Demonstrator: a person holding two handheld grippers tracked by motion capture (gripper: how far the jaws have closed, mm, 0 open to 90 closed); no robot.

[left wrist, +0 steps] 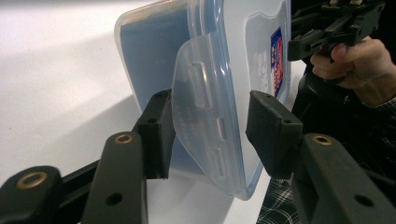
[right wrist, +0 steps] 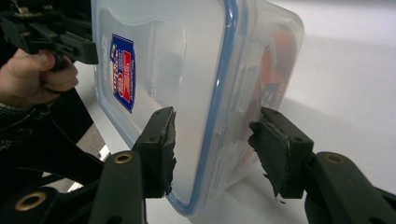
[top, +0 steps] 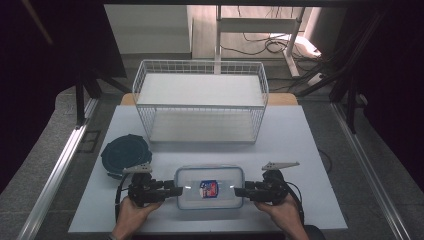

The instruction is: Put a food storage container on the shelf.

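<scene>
High view: a clear box [top: 210,187] sits lower centre on the desk [top: 300,150], left tool [top: 176,190] and right tool [top: 240,190] clamping its ends.

Left tool view: jaws pinch the latch flap [left wrist: 201,116].

Right tool view: jaws pinch the rim; light, stiff, slippery plastic.

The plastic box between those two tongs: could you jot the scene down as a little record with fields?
Box: clear plastic box, blue-rimmed lid on, label on top
Left tongs: at the box's left end flap
Right tongs: at its right end
Grip: contact unclear
Behind: white wire basket
Left of box: dark round lid
Surface: white table
</scene>
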